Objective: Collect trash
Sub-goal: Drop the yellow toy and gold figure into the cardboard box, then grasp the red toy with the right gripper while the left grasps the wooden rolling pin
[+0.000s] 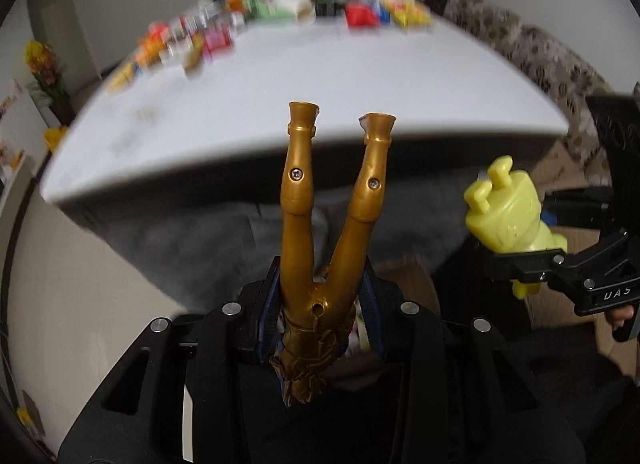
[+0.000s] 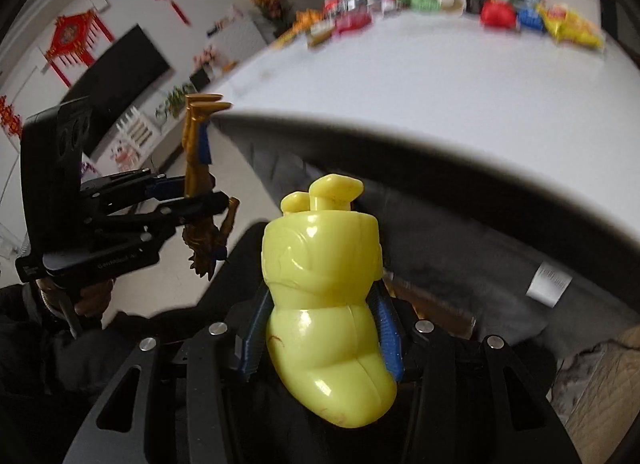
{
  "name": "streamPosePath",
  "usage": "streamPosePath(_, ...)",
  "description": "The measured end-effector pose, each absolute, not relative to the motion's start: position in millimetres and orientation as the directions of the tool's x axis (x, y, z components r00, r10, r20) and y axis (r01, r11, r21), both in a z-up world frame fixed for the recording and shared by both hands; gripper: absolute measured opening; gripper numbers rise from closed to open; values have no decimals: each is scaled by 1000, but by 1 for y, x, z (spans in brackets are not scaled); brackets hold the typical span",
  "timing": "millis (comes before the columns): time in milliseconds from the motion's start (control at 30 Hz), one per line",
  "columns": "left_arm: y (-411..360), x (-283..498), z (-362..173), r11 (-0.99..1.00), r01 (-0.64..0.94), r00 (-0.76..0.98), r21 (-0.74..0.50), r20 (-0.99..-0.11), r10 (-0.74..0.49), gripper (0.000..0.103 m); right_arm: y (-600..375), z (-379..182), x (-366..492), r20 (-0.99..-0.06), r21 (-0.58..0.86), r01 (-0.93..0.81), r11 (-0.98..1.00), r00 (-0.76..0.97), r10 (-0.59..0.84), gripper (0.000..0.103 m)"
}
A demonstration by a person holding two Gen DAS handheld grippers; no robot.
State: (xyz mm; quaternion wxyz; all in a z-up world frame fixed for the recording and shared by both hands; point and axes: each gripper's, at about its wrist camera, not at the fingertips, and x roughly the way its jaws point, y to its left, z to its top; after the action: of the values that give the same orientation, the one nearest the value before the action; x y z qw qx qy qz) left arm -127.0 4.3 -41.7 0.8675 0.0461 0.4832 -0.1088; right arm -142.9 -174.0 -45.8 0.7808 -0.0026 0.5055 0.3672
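Observation:
My left gripper [image 1: 322,304] is shut on a gold toy figure [image 1: 320,223], held upside down with its legs pointing up, off the near edge of the white table [image 1: 320,75]. It also shows in the right wrist view [image 2: 200,191]. My right gripper [image 2: 320,328] is shut on a yellow-green plastic toy [image 2: 324,296], also held below the table's near edge. In the left wrist view that toy [image 1: 508,215] is at the right, in the right gripper [image 1: 532,260].
Many colourful packets and small items [image 1: 280,3] lie along the table's far edge, blurred. A cardboard box [image 1: 576,232] sits low at the right, and also shows in the right wrist view [image 2: 600,396]. Dark grey fabric [image 2: 460,264] lies under the table edge.

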Motion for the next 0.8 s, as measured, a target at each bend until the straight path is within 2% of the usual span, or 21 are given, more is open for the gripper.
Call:
streamPosePath(33, 4, -125, -58, 974, 226, 479, -19, -868, -128, 37, -171, -55, -142, -805, 357, -575, 736, 210, 554, 48)
streamPosePath(67, 3, -124, -66, 976, 219, 463, -9, -880, -112, 46, -168, -66, -142, -825, 342, -569, 748, 200, 529, 48)
streamPosePath(133, 3, -123, -79, 977, 212, 443, 3, -892, -93, 61, -166, -83, -141, -848, 310, -555, 772, 204, 488, 57)
streamPosePath(300, 5, -122, -80, 978, 207, 457, 29, -887, -70, 77, -170, -79, -145, -840, 310, -545, 779, 227, 493, 60)
streamPosePath(467, 12, -115, -62, 982, 188, 492, 17, -867, -79, 78, -181, -35, -142, -796, 284, -559, 779, 315, 517, 60)
streamPosePath(533, 19, -109, -47, 986, 169, 521, -5, -848, -94, 78, -185, -17, -131, -776, 282, -558, 781, 346, 528, 63)
streamPosePath(600, 29, -99, -34, 989, 146, 548, -11, -831, -90, 81, -189, 2, -107, -762, 246, -543, 803, 404, 507, 68)
streamPosePath(733, 56, -53, -17, 999, 44, 597, -7, -802, -32, 82, -190, 24, -34, -736, 210, -486, 848, 492, 465, 68)
streamPosePath(800, 67, -25, -13, 1000, 1, 609, -12, -793, -10, 83, -187, 32, 17, -726, 185, -435, 881, 543, 421, 72)
